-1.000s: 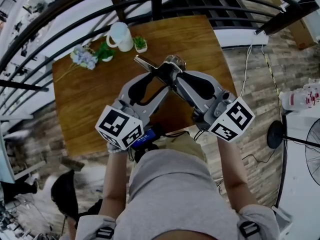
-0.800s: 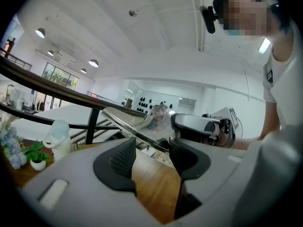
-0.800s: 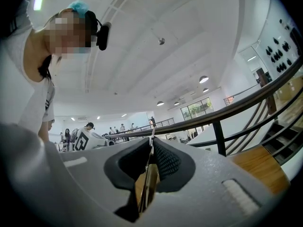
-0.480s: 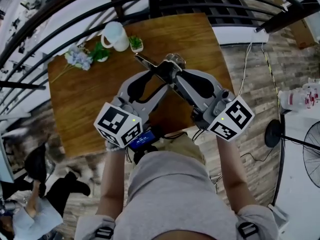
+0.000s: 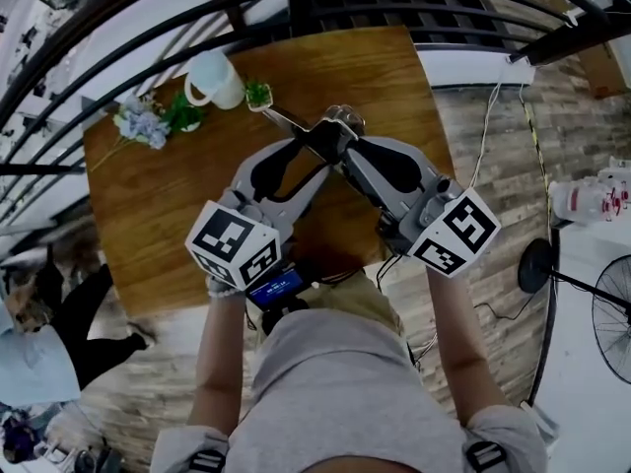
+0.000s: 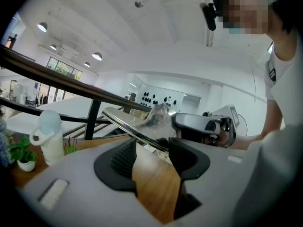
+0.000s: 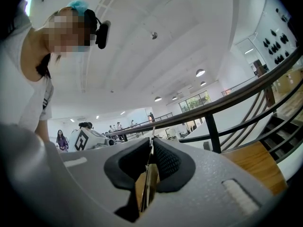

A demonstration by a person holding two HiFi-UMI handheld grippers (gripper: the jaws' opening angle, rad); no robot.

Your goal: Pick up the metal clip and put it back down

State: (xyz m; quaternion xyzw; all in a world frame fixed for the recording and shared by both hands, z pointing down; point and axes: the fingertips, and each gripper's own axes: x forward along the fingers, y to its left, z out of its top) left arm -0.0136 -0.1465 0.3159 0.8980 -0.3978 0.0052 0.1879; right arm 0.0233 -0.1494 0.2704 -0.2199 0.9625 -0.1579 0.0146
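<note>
Your right gripper [image 7: 151, 148] has its jaws pinched almost together on the clip [image 7: 150, 181]. The thin metal sits edge-on between the ribbed black pads, probably because a flat, slick strip is only held firmly across its faces. The clip hangs in the air over the far part of the table [image 5: 158, 195], off the wood, and its long blade points toward the small plant [image 5: 258, 94]. Your left gripper [image 6: 152, 148] is wide open. The polished bar of the clip [image 6: 128, 124] slants across its tips and runs close to the right-hand pad, but I cannot tell whether it touches. That gripper looks placed to steady or guide the clip rather than carry it. The clip is bright steel, mirror smooth and narrow, with a rounder, duller head at the gripped end, so expect it to twist if the pinch loosens. The table is warm brown wood with a visible grain, flat and hard. At its far edge a white mug [image 5: 215, 75] and some pale flowers [image 5: 138, 123] stand well apart from the grippers, leaving bare wood beneath for setting the clip down.
</note>
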